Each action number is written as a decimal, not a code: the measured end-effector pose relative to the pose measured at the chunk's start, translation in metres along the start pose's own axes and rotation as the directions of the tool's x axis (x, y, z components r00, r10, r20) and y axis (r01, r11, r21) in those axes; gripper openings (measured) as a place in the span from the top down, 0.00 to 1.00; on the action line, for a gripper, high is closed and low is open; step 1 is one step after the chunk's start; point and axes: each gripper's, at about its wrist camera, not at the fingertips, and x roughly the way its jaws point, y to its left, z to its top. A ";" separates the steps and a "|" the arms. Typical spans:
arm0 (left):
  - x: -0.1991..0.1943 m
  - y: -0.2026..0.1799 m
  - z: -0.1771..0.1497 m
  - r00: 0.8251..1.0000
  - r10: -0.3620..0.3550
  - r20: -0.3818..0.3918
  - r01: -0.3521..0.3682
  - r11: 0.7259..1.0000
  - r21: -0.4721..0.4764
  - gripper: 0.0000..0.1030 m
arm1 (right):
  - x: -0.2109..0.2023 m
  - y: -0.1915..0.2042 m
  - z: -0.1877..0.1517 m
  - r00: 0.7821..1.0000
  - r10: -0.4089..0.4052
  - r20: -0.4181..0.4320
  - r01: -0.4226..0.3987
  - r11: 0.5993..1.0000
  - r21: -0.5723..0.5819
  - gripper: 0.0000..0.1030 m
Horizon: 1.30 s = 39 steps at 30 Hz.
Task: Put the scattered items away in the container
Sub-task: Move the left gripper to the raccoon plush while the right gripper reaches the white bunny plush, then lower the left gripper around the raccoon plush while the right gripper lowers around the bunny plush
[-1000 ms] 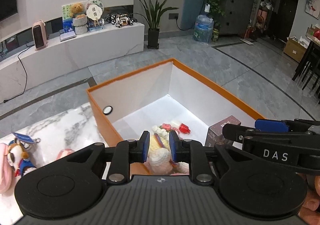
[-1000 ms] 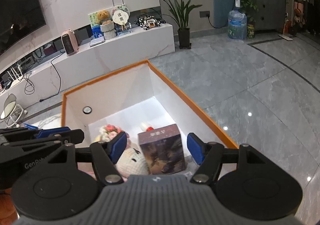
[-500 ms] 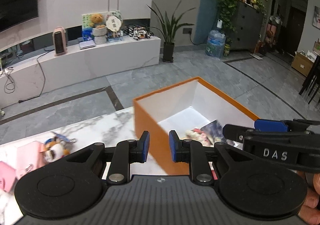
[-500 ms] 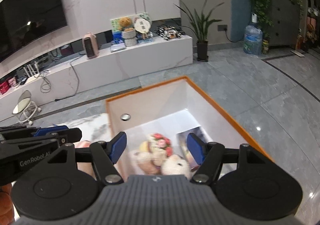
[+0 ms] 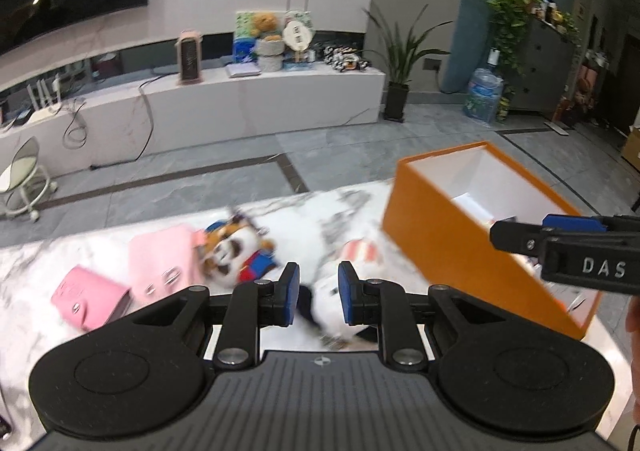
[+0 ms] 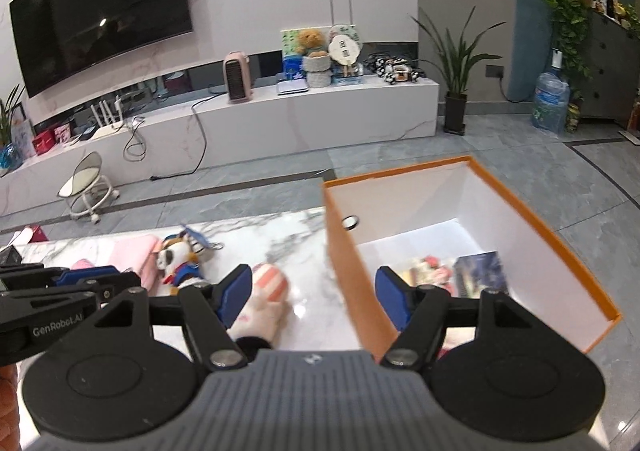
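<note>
Two handheld claws hover above a white marble-veined tabletop (image 5: 344, 211), both empty. The left claw (image 5: 319, 299) has its blue-padded jaws parted only narrowly, with nothing between them; it points down at a blurred white plush toy with a pink-and-white striped top (image 5: 352, 271) lying just in front of its fingertips, which suggests this toy is the next thing to be picked up. The right claw (image 6: 314, 301) is spread wide and holds nothing; its jaws straddle the near left wall of a tall rectangular orange cardboard box with a white interior (image 6: 344, 251), so it seems to be idling beside the box rather than reaching. The box stands on the right side of the tabletop, and from the right wrist view it already holds a small bunch of pink and cream items, perhaps knitted flowers (image 6: 430, 269), and a dark printed carton (image 6: 480, 273) lying side by side on its floor; much of the floor is hidden behind the near wall. Still scattered on the tabletop, left of the box, are a brown-and-white plush figure in a blue and red outfit (image 5: 236, 251), a pale pink soft pouch with metal clasps (image 5: 164, 259) touching it, and a brighter pink snap wallet (image 5: 90, 301) just beside the pouch. The task looks only partly done, with at least four items left outside
</note>
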 end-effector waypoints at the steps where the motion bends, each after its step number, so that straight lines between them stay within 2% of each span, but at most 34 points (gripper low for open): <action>1: 0.000 0.006 -0.003 1.000 0.002 -0.005 -0.002 1.000 -0.006 0.77 | 0.002 0.004 -0.002 1.000 0.004 -0.005 -0.004 1.000 -0.004 0.31; 9: 0.007 0.043 -0.022 1.000 0.005 -0.025 -0.007 0.999 -0.052 0.77 | 0.024 0.031 -0.016 0.999 0.018 -0.046 -0.020 0.999 -0.034 0.31; 20: 0.035 0.056 -0.036 0.999 -0.009 -0.041 0.007 0.999 -0.049 0.53 | 0.062 0.044 -0.034 0.995 0.024 -0.101 -0.027 0.999 -0.032 0.24; 26: 0.050 0.060 -0.040 0.999 -0.046 -0.023 0.044 0.997 -0.070 0.48 | 0.079 0.042 -0.040 0.993 0.026 -0.111 -0.027 1.000 -0.008 0.23; 39: 0.082 0.062 -0.034 0.997 -0.073 -0.017 0.071 0.993 -0.098 0.48 | 0.107 0.040 -0.041 0.994 0.030 -0.107 -0.027 0.999 0.029 0.23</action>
